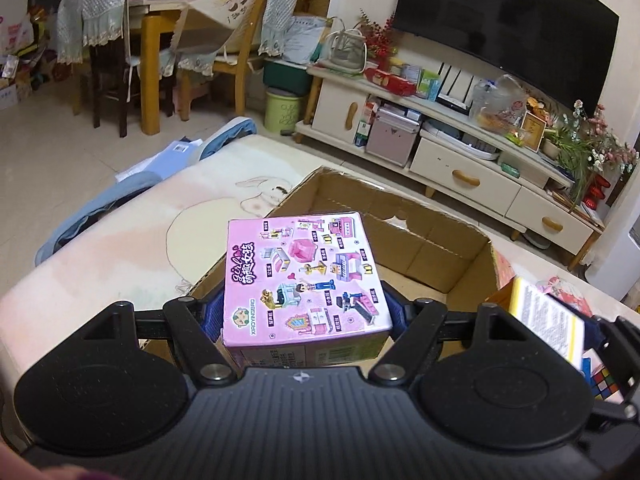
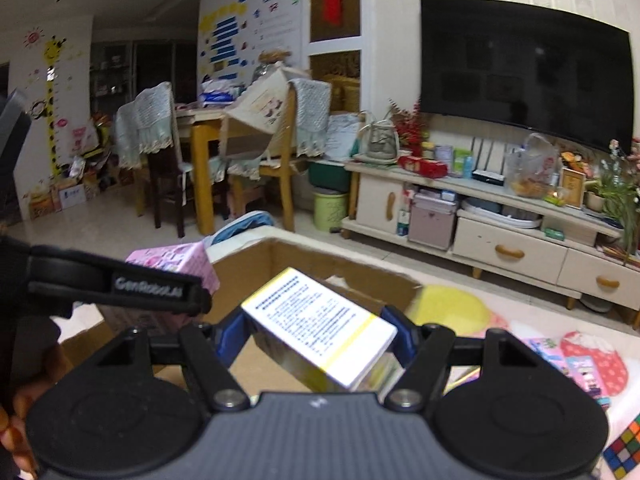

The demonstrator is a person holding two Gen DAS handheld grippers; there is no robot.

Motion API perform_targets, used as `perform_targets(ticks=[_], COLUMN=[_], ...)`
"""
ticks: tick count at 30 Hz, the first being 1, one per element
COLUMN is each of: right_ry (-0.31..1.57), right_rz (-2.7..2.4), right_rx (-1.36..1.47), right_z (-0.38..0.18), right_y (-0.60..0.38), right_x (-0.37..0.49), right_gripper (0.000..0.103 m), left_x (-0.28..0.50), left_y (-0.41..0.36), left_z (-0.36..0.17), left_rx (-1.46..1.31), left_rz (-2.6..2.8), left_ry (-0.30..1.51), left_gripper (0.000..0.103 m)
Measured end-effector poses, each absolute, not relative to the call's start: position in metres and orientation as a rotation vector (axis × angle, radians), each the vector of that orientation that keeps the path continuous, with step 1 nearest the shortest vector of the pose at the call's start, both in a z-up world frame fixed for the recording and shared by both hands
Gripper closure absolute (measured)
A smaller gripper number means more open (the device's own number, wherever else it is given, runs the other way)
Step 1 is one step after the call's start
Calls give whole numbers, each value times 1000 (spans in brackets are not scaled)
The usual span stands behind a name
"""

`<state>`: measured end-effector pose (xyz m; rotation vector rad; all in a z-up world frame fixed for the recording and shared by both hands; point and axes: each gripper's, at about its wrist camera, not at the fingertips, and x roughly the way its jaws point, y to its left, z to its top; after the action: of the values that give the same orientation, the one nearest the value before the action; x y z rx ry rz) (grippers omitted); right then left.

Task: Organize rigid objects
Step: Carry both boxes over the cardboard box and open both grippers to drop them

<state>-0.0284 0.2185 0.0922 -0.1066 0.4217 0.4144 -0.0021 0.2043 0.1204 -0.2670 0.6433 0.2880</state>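
My left gripper point(image 1: 302, 314) is shut on a pink toy box point(image 1: 300, 276) printed with furniture pictures, held above the near-left part of an open cardboard carton point(image 1: 424, 236). My right gripper point(image 2: 318, 334) is shut on a white and yellow box point(image 2: 320, 324) with small print, tilted, over the same carton point(image 2: 304, 258). In the left wrist view that white and yellow box point(image 1: 546, 316) shows at the right edge. In the right wrist view the pink box point(image 2: 176, 262) and the left gripper's arm sit to the left.
The carton stands on a pale mat with a rabbit drawing point(image 1: 132, 240). A colour cube point(image 2: 624, 450) and flat pink packets point(image 2: 592, 364) lie at the right. Beyond are a TV cabinet point(image 1: 472, 176), a dining table with chairs point(image 1: 168, 36) and a green bin point(image 1: 284, 110).
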Motion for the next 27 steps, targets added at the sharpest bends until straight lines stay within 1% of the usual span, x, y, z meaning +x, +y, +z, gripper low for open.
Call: perform_targets(ticks=[6, 7, 8, 9, 11, 13, 16, 19, 27], right_ry=[480, 485, 485, 482, 471, 457, 422, 391, 383], right_rz=[438, 439, 438, 437, 437, 429, 408, 382, 264], right_rx=[-141, -146, -151, -154, -148, -144, -135, -112, -41], right_z=[79, 78, 77, 77, 78, 81, 85, 88, 85], right_y=[230, 232, 234, 234, 233, 231, 224, 213, 172], right_x=[-28, -28, -30, -32, -36, -39, -50, -62, -86], right_gripper=[32, 32, 31, 27, 20, 14, 7, 4, 3], left_x=[1, 1, 1, 1, 1, 0, -1, -1, -2], left_y=[205, 208, 207, 207, 208, 208, 207, 207, 206], left_z=[118, 117, 117, 117, 118, 119, 120, 120, 119], left_rx=[-279, -279, -277, -276, -271, -267, -268, -270, -248], left_rz=[302, 303, 299, 302, 298, 293, 279, 259, 197], left_ry=[678, 684, 688, 690, 689, 682, 671, 665, 660], left_gripper=[9, 10, 14, 14, 5, 2, 2, 2, 1])
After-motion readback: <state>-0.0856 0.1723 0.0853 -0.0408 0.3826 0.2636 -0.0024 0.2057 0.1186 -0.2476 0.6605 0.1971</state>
